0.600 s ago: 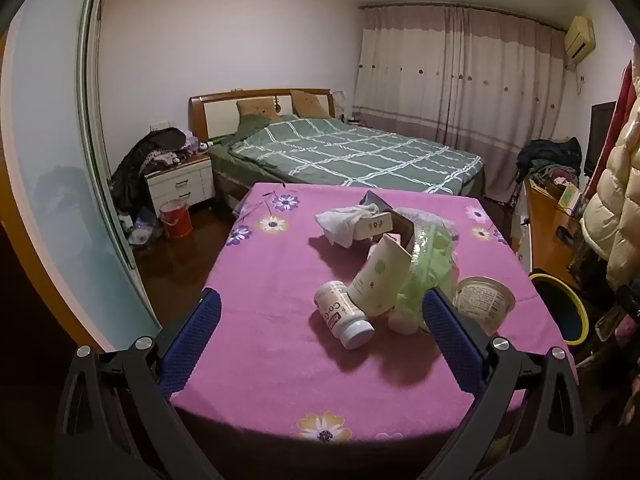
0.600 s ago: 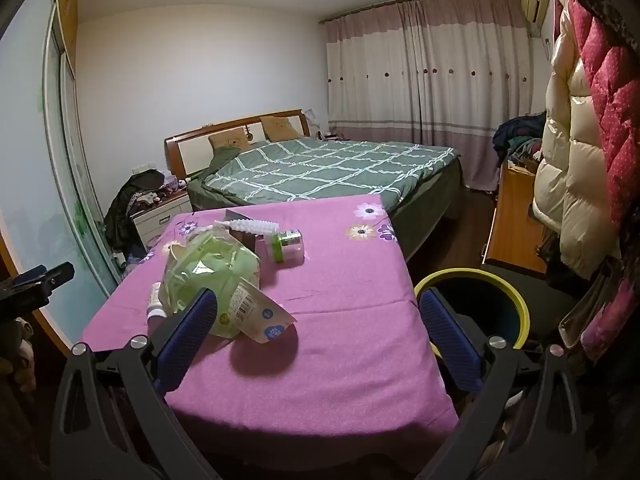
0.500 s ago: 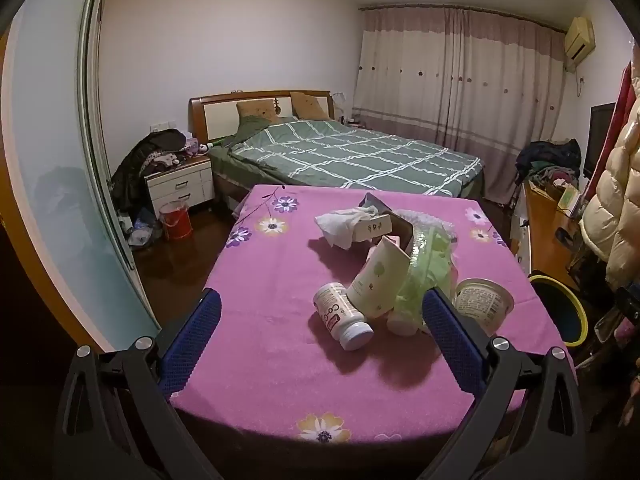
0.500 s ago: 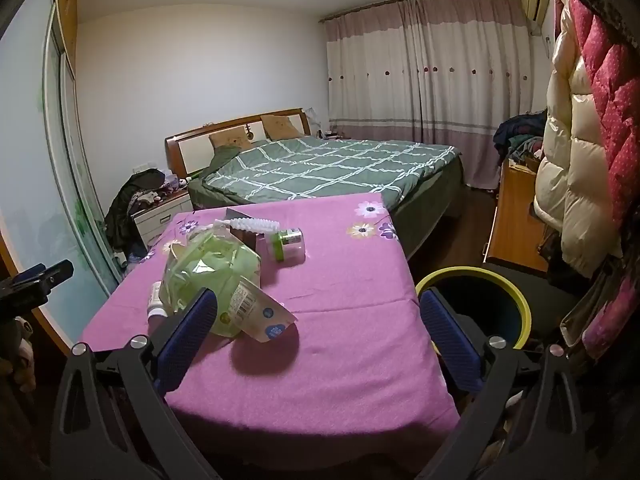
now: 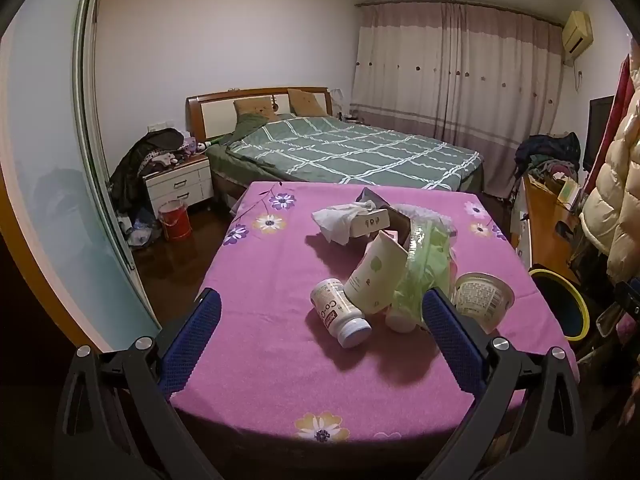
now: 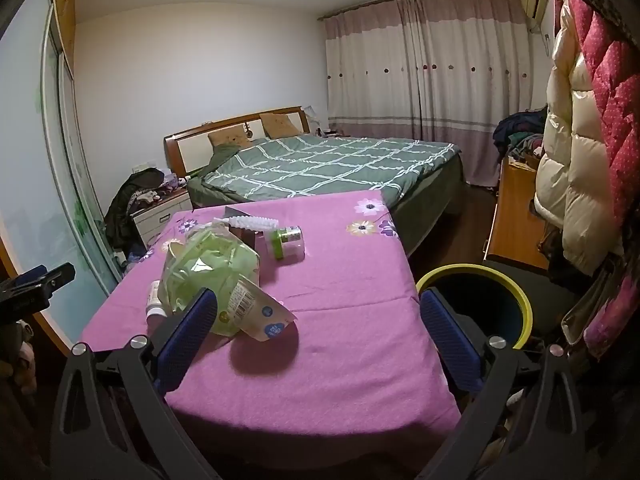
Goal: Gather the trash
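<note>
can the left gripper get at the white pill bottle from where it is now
Probably yes. The left gripper is open and empty, and the pill bottle lies on its side on the pink cloth straight ahead, nearest of the pile. Only the paper cup leaning beside it could get bumped.

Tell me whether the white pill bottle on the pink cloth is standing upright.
No, the pill bottle lies on its side on the pink cloth, its cap pointing toward the camera.
</note>
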The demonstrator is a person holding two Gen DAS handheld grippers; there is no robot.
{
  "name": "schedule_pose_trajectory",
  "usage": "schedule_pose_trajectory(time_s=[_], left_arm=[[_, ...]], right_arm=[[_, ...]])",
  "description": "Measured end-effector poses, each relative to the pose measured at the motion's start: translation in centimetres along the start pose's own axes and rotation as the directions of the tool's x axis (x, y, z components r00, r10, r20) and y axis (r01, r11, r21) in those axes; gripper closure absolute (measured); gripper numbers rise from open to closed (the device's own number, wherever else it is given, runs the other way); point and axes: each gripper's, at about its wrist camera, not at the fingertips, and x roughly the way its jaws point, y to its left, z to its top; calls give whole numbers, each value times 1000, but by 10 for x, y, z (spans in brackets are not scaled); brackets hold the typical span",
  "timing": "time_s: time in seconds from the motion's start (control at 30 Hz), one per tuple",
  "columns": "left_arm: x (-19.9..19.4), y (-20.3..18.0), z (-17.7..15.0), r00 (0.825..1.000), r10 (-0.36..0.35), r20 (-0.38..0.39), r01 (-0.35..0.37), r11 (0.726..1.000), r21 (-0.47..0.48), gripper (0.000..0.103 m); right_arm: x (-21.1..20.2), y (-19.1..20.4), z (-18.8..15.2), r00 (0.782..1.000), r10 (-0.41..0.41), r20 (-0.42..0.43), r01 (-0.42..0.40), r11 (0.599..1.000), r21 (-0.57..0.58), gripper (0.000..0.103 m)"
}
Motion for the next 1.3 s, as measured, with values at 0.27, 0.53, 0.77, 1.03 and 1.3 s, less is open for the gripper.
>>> schedule_pose_trajectory(time_s=[0.27,0.53,0.77,1.03,1.3], left_arm=[[4,-3,-3,1000,-2,-11,2,1000,7,4],[6,-5,-4,1000,-5,-21,5,1000,10,4],[7,-5,-5,1000,-6,-21,6,1000,9,4],[6,-6,-4,1000,-6,-23,7,1000,12,4],[7,-7,-4,1000,-7,-24,7,1000,13,4]], right_arm=[[3,-2,-1,1000,-2,-10,2,1000,9,6],[5,-2,-2,1000,-1,-13,1,1000,13,6],[6,-3,-1,1000,-3,-17,3,1000,15,6],[6,-3,-2,1000,-2,-19,2,1000,17,6],[10,-5,-3,1000,-9,-24,9,1000,16,6]])
